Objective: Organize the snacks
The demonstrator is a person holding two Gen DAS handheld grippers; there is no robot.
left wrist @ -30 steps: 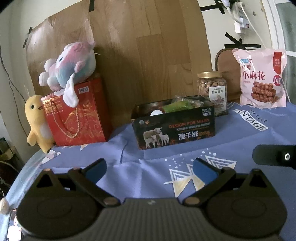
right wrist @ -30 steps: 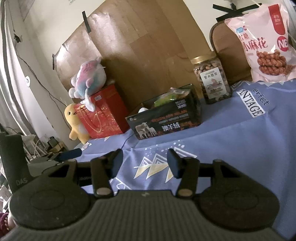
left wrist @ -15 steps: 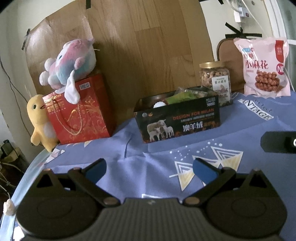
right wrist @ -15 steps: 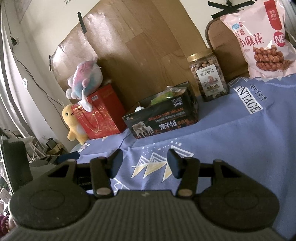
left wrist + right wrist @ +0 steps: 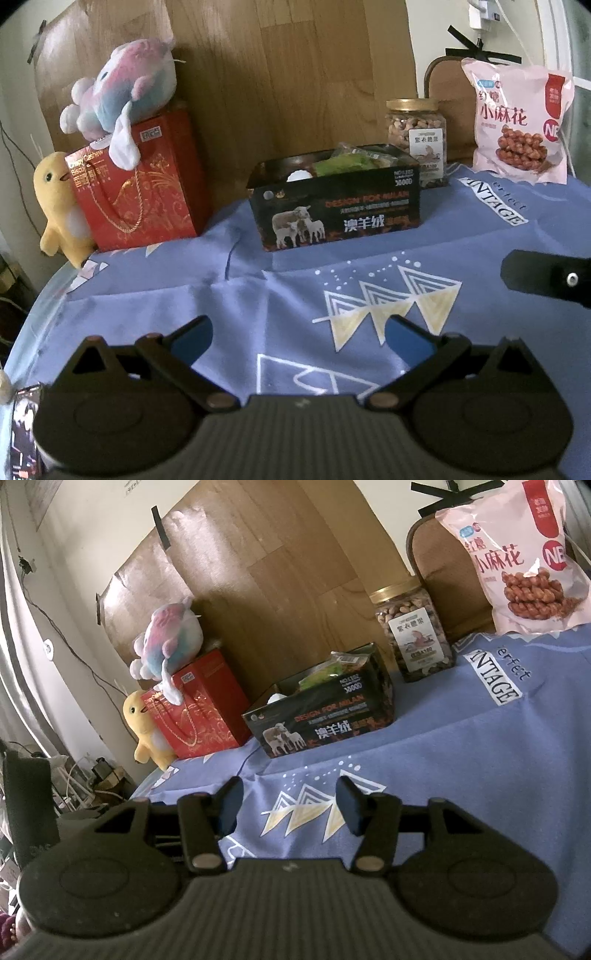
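Note:
A black open-top box (image 5: 334, 208) (image 5: 321, 716) printed with sheep stands mid-table, with green and white snack packets inside. Behind it to the right is a clear jar of nuts (image 5: 415, 138) (image 5: 412, 631) with a gold lid. A pink bag of fried twists (image 5: 517, 122) (image 5: 524, 557) leans at the far right. My left gripper (image 5: 297, 334) hovers open over the blue cloth, well short of the box. My right gripper (image 5: 286, 799) is also over the cloth, its jaws opening with nothing between them. Part of that right gripper shows as a black bar (image 5: 550, 277) at the right edge.
A red gift bag (image 5: 136, 192) (image 5: 199, 712) stands left of the box, a pastel plush (image 5: 122, 96) on top and a yellow plush (image 5: 61, 206) beside it. A wood-grain board (image 5: 277, 74) backs the table. The table's left edge (image 5: 44, 295) drops to clutter.
The left wrist view has tipped downward, so the box, jar and bag sit higher in the picture. The right gripper's fingers have spread slightly. Nothing on the table has moved.

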